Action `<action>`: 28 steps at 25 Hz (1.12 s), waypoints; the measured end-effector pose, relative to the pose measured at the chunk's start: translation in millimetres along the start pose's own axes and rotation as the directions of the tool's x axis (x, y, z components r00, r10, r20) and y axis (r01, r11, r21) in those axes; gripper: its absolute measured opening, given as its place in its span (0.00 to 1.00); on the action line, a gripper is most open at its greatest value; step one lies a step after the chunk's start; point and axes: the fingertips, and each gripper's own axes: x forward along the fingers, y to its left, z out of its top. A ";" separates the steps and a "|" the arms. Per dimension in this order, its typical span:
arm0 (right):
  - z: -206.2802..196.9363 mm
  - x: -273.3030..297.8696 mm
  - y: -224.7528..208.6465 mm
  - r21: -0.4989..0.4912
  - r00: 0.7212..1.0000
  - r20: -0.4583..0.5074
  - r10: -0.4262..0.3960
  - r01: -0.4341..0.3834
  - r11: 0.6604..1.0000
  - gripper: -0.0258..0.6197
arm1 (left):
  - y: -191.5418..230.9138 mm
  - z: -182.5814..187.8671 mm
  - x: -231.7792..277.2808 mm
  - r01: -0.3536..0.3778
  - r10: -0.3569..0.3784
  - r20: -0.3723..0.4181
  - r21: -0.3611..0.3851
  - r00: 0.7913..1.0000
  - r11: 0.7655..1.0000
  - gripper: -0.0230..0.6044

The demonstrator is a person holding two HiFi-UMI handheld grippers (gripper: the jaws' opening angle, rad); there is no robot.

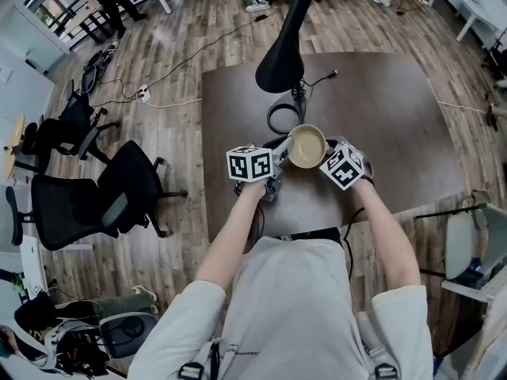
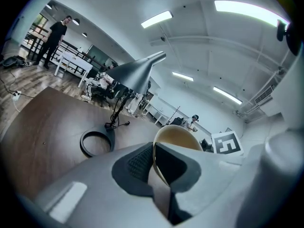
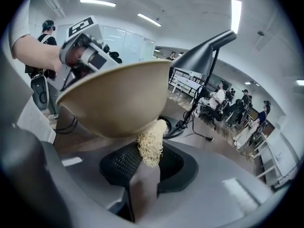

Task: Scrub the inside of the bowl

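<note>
Two black office chairs (image 1: 103,192) stand on the wood floor (image 1: 170,93), well off the left edge of the brown surface (image 1: 380,117) and clear of your arms. Your left gripper (image 2: 154,156) has its fingers (image 2: 135,165) pinched on the rim of the tan bowl (image 1: 307,146), one pad inside the wall and one outside. You hold the bowl off the surface, near its front edge and just short of the black lamp (image 1: 283,50) and its ring base (image 1: 283,118). Your right gripper (image 3: 148,163) has its fingers (image 3: 118,165) closed on a straw-coloured scrub pad (image 3: 152,144). The pad's top meets the bowl's lower edge, but it cannot be told whether it reaches the inside. Right of the bowl, bare surface runs out to the far and right edges. The marker cubes (image 1: 249,165) show black-and-white squares. The small print on your shirt (image 1: 301,307) is too small to read.
</note>
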 end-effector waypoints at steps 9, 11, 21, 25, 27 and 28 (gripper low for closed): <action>-45.6 -5.4 -9.7 0.085 0.995 -0.099 -0.020 0.028 0.996 0.21 | 39.6 -42.7 7.9 -0.091 0.098 -0.148 0.058 0.984 0.994 0.06; -51.6 -10.5 -5.3 0.099 0.994 -0.111 -0.013 0.024 0.995 0.22 | 54.8 -62.4 16.3 -0.123 0.131 -0.205 0.054 0.970 0.991 0.06; -85.2 -8.1 20.7 0.201 0.987 -0.163 0.003 0.030 0.979 0.22 | 96.7 -131.7 57.6 -0.184 0.183 -0.387 0.034 0.904 0.982 0.06; -93.5 -15.8 29.6 0.224 0.984 -0.179 0.007 0.034 0.974 0.22 | 97.7 -141.0 66.2 -0.192 0.192 -0.419 0.041 0.887 0.980 0.07; -96.9 -16.0 32.5 0.238 0.982 -0.189 0.014 0.032 0.971 0.22 | 97.4 -143.1 69.6 -0.192 0.186 -0.431 0.029 0.883 0.981 0.07; -98.3 -15.6 33.1 0.244 0.981 -0.192 0.017 0.031 0.969 0.22 | 96.9 -144.2 71.4 -0.191 0.180 -0.435 0.017 0.882 0.981 0.07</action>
